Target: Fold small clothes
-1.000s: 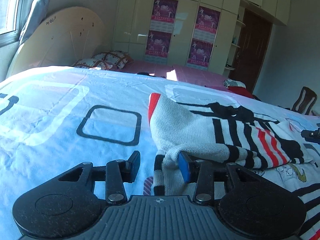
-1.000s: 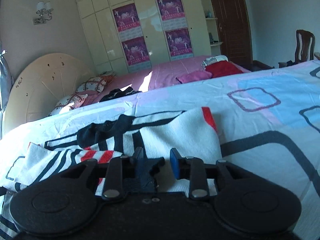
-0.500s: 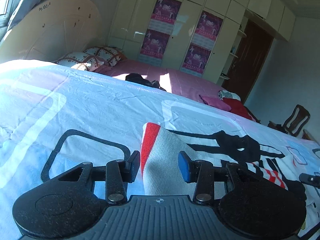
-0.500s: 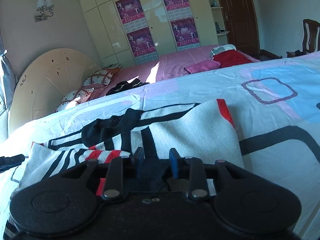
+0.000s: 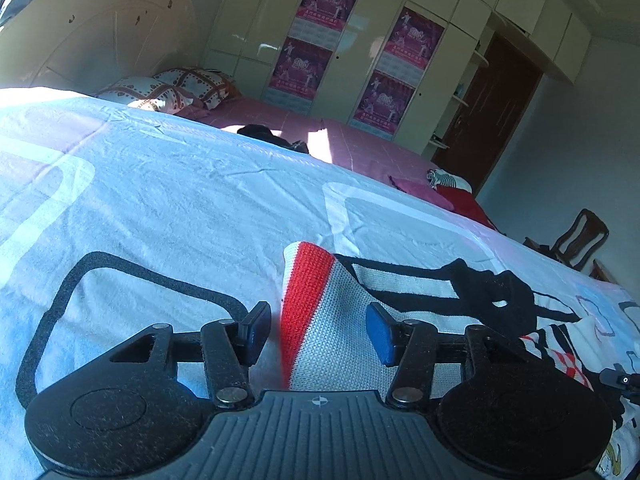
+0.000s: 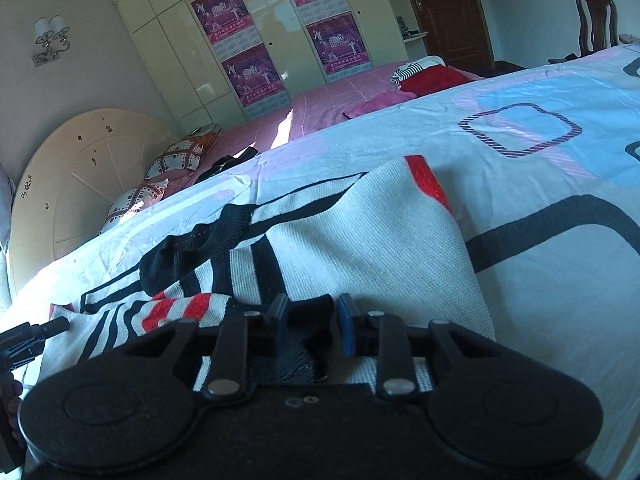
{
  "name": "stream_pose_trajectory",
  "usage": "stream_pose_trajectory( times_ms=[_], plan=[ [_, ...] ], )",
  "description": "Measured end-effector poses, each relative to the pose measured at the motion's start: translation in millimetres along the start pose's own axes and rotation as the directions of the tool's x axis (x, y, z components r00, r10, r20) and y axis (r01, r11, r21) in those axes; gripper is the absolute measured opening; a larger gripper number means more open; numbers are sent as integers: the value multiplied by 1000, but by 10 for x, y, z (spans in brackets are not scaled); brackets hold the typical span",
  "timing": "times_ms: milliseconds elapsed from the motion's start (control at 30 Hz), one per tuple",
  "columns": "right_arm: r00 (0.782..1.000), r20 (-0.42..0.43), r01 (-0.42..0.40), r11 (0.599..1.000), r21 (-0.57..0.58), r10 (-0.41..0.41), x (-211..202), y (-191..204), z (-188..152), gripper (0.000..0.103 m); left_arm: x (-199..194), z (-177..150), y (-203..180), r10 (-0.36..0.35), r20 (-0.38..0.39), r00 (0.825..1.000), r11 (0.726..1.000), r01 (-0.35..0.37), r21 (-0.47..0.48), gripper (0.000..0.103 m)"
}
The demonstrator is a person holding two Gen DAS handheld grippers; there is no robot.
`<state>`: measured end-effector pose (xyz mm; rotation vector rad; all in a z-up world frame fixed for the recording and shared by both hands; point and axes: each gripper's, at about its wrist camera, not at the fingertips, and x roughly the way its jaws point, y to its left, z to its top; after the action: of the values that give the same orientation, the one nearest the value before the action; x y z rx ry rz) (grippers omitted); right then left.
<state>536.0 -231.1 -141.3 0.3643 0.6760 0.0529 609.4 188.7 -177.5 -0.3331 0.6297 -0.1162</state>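
Sunlit, sharp — edges perhaps warped.

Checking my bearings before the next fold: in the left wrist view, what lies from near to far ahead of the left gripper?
left gripper → striped sweater → patterned bedsheet → pink bed → wardrobe with posters

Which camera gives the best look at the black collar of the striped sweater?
The right wrist view. There the black collar lies unobstructed on the sweater, ahead of the right gripper. The left wrist view shows the collar off to the side and more foreshortened, beyond the open left gripper.
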Motion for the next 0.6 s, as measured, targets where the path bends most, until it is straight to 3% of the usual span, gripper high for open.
stream_pose_trajectory(
  times_ms=[67,100,133,167,267,333,400,433,500,567,600],
  plan=[
    [1000,-3,-3,999,-32,3,34,45,-5,7,53,6,-4,-12,-13,1000,1000,12,5,51],
    [1000,-1,3,999,-53,-3,46,75,-2,6,80,18,0,-18,-21,1000,1000,18,5,51],
    [1000,9,9,998,-67,-9,42,100,1,6,95,33,8,-34,-22,999,999,34,2,23],
    [1000,26,11,997,-74,-9,15,118,8,6,88,59,52,-62,-13,998,998,62,-26,8],
    [994,108,-19,996,-89,28,-147,194,67,6,-58,60,168,-103,76,992,988,111,-109,8],
    [991,133,-5,991,-132,22,-158,267,67,6,-37,13,236,-88,64,994,985,97,-143,8],
    [996,87,49,988,-149,-36,-3,276,29,6,107,-75,348,-72,3,997,975,71,-209,10],
    [996,35,84,985,-148,-80,120,251,-3,6,129,-80,411,-90,7,996,962,89,-259,12],
    [995,42,91,986,-137,-86,137,207,-39,7,101,-37,454,-71,15,997,955,72,-287,18],
    [992,63,119,985,-124,-112,54,204,-27,16,-45,4,447,22,71,997,964,-2,-267,52],
    [990,76,125,985,-116,-117,10,195,-18,16,-156,11,424,65,127,990,967,-32,-251,55]
  ],
)
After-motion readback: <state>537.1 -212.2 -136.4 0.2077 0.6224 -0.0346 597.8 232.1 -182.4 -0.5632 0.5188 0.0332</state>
